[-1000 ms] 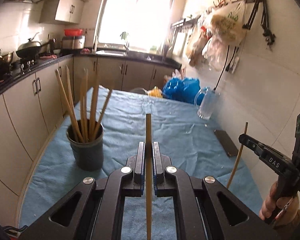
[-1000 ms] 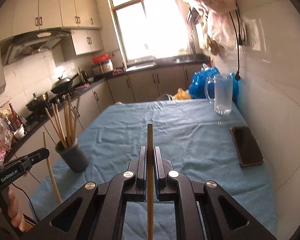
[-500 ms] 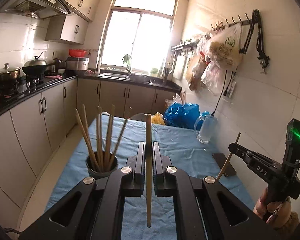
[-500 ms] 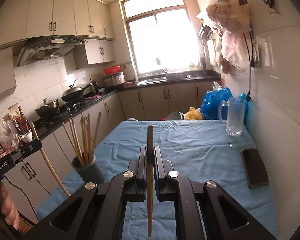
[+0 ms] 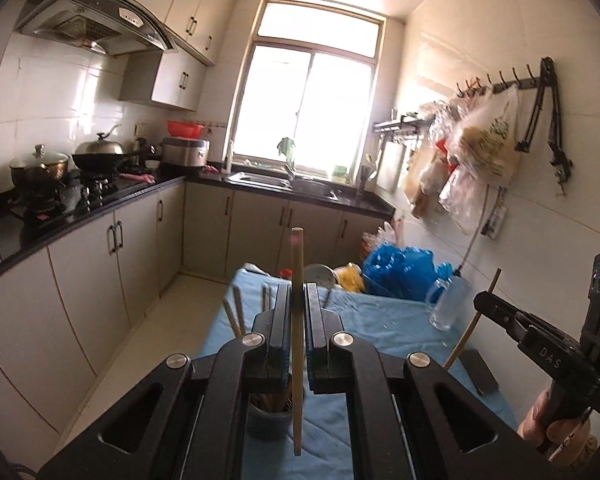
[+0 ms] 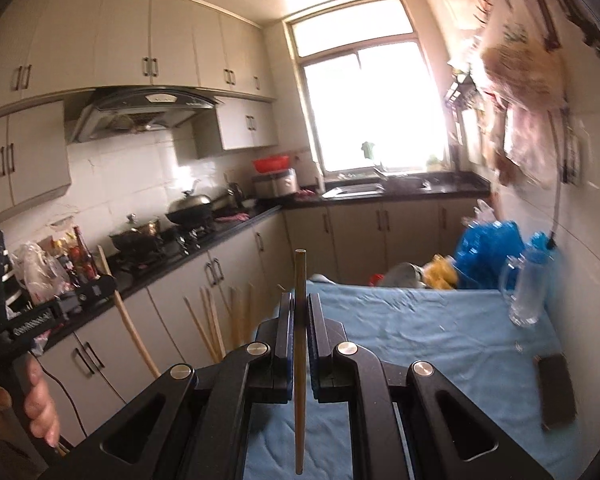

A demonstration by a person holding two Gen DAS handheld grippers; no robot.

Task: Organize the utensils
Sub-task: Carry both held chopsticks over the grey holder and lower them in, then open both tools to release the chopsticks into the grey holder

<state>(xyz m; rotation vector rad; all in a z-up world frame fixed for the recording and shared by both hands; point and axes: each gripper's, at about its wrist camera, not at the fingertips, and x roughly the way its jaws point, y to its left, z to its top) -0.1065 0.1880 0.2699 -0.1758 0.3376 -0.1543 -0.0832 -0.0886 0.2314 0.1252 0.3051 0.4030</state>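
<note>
The left gripper is clamping a chopstick upright, above the grey holder of chopsticks sitting on the near left of the blue-clothed worktop; to the right, the right gripper is pinching another chopstick upright; a glass mug is standing far right.

glass mug, phone (table's right), wok

The dark grey round utensil pot on the blue-clothed worktop sits mostly hidden behind the left hand-held gripper, only its rim and front showing. The hanging plastic bags are blurred in the right wrist view. The flat black phone is partly covered.
</note>
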